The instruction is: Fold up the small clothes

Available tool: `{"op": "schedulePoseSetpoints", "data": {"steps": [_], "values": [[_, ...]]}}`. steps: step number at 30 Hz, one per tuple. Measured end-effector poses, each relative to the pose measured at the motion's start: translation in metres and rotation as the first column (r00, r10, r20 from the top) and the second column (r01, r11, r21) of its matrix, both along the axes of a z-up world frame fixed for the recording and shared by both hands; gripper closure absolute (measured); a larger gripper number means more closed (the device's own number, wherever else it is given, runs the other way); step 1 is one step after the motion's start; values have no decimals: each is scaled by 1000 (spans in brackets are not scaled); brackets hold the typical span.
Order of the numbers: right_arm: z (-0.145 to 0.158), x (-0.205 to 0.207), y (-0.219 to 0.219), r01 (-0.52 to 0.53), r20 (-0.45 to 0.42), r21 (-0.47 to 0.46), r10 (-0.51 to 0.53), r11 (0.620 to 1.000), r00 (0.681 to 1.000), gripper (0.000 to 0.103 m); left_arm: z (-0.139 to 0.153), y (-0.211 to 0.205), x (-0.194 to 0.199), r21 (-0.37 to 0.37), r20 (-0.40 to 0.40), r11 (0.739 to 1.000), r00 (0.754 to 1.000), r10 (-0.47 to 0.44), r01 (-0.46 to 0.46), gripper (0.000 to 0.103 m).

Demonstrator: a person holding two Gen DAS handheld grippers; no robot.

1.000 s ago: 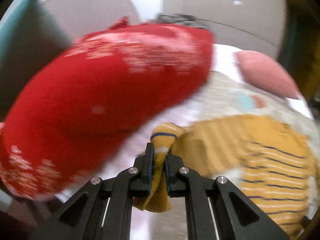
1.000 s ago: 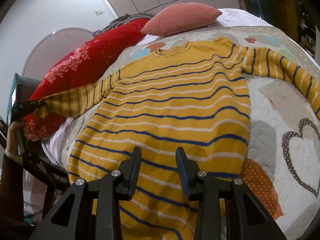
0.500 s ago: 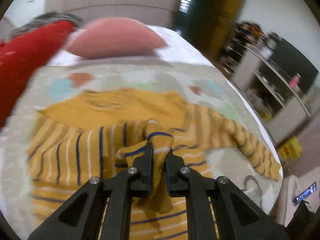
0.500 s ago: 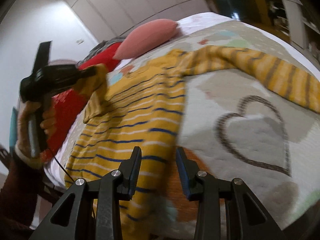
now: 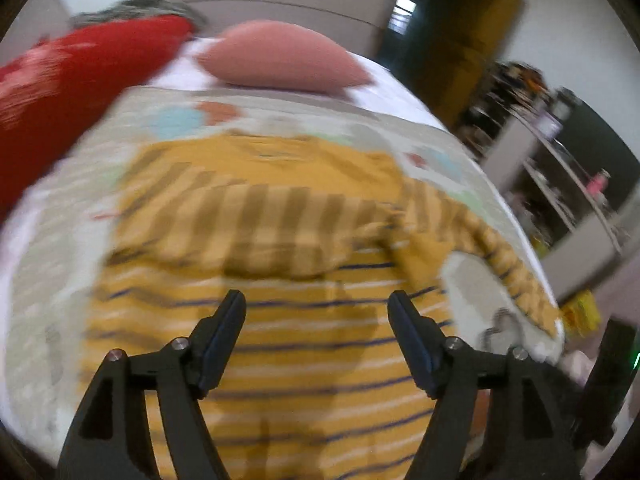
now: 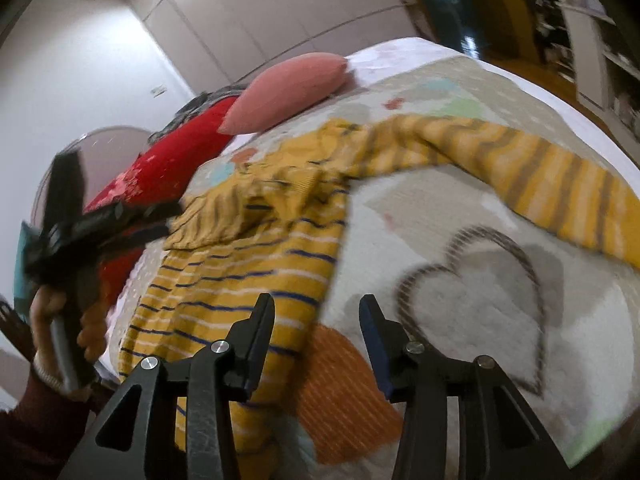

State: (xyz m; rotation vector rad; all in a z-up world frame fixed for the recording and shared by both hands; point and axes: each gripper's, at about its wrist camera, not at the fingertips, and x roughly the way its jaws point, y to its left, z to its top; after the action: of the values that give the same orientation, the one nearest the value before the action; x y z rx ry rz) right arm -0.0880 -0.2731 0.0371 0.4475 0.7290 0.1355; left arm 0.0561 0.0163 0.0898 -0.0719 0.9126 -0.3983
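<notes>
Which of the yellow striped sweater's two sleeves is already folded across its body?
The left sleeve, on the red cushion's side, lies folded across the chest. The right sleeve stretches out over the quilt.

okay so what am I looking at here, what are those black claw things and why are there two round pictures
Each round picture comes from a fisheye camera on a hand-held two-finger gripper, looking along its fingers. The left gripper is opening with nothing between its jaws; the right gripper is also opening and empty. In the right view a hand holds the left tool. On the patterned quilt lies a yellow striped sweater, one sleeve folded across it, the other sleeve spread out. Behind lie a pink pillow and a red blanket.
</notes>
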Motion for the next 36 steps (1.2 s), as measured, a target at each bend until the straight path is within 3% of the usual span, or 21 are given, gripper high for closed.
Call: {"op": "schedulePoseSetpoints", "data": {"steps": [5,8,11,12,14,16,18,22,23,25,26,27,32,36], "values": [[9,61,12,-8,14,-94,9,996,1000,55,-6,62,-35,27,27,990,990,136,-136,24],[1,105,1,44,-25,-80,-46,996,999,55,-19,92,-47,-12,-16,983,983,183,-183,24],[-9,144,2,-1,-77,-54,-3,999,997,55,-29,113,-52,-27,-45,977,976,211,-213,24],[-13,157,7,-55,-119,-53,48,997,992,66,-31,118,-54,-23,-48,974,974,223,-224,24],[-16,175,18,-126,-183,-114,104,985,978,99,-34,129,-56,-19,-48,971,970,239,-240,24],[-8,184,18,-133,-174,-176,102,975,979,99,-35,133,-59,-6,-35,969,968,247,-247,24],[-1,193,6,-77,-164,-229,39,971,986,99,-37,134,-60,29,-17,966,966,258,-257,24],[0,204,-25,85,-165,-377,-157,922,974,96,-49,134,-60,64,-25,962,964,266,-264,24],[1,198,-31,101,-158,-368,-169,925,973,94,-53,134,-60,78,-31,961,963,268,-265,24],[6,180,-43,113,-131,-302,-159,947,979,76,-60,134,-61,99,-46,959,961,272,-266,24],[8,166,-49,124,-112,-274,-160,954,981,61,-63,134,-62,101,-59,958,960,274,-267,24],[10,151,-54,136,-93,-249,-164,959,982,54,-64,134,-63,95,-64,959,960,274,-268,24],[-2,58,-94,215,-86,-29,-217,976,972,50,-56,126,-73,71,-52,966,966,254,-250,24],[-30,-12,-124,320,-106,170,-306,932,946,48,-52,109,-78,48,-57,977,975,212,-210,24]]}}
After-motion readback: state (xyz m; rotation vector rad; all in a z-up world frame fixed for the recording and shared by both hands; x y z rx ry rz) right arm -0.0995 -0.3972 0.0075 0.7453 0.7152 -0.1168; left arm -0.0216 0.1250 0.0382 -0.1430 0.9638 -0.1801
